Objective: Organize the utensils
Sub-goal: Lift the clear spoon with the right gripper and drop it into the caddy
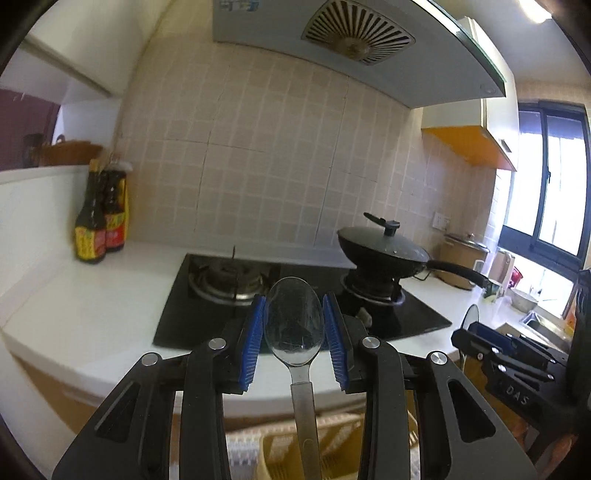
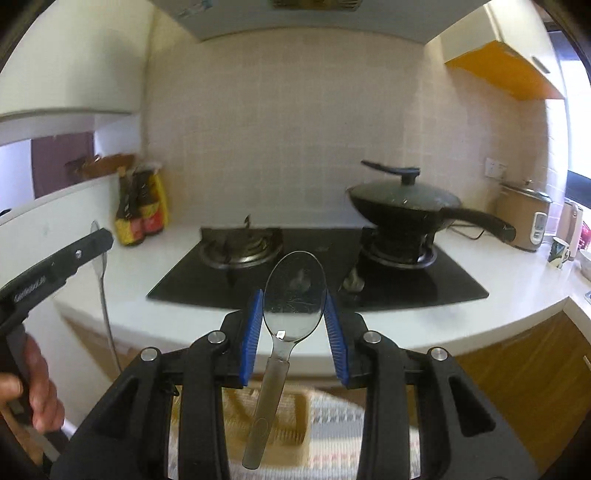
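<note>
Left gripper (image 1: 294,326), seen in its own view, clamps a spoon (image 1: 294,321) by the bowl between narrowly parted blue pads, the handle hanging back and down over a yellow basket (image 1: 295,450) directly below; the right gripper (image 1: 476,334) shows at the right edge. Right gripper (image 2: 293,325), in its view, likewise pinches a second spoon (image 2: 293,295) by the bowl, handle slanting down-left above the same basket (image 2: 273,417), which lies beneath both hands about equally.

A home kitchen: a black gas hob (image 2: 317,266) set in a white counter (image 2: 517,280), a lidded wok (image 2: 402,206) on the right burner, sauce bottles (image 2: 142,210) at the counter's back left, tiled wall (image 1: 258,147), range hood (image 1: 358,33) overhead.
</note>
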`<state>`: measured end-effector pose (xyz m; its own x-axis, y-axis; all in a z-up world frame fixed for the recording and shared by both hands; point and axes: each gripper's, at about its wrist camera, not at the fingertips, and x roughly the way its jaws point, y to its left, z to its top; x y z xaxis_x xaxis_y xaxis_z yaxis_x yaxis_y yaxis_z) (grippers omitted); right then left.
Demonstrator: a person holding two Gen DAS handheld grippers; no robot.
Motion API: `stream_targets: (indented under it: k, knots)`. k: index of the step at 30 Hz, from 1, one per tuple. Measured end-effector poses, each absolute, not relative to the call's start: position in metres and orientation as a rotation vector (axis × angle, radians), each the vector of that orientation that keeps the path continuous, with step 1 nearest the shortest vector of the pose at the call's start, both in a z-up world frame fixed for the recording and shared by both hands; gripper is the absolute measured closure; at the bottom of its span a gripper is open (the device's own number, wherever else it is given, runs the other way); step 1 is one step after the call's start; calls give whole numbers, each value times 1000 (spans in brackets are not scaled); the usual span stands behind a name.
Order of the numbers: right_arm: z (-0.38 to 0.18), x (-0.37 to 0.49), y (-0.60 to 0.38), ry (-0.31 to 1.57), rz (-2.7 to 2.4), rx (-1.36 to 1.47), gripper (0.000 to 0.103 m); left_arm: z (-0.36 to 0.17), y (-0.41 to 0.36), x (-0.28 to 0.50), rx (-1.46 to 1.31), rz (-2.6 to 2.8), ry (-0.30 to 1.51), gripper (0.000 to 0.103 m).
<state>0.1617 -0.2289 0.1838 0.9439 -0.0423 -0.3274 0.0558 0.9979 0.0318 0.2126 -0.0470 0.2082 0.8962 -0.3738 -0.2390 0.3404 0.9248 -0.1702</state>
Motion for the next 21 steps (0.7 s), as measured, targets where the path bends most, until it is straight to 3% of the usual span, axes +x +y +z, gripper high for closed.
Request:
stream_targets:
  k: [9,21]
  knots:
    - [136,196,-227,283,-151,-27,72,162,-72,230,-53,-355,189,73]
    - [104,192,-221,374,-62,-14,72,135,-65,233,-50,-372,262,71]
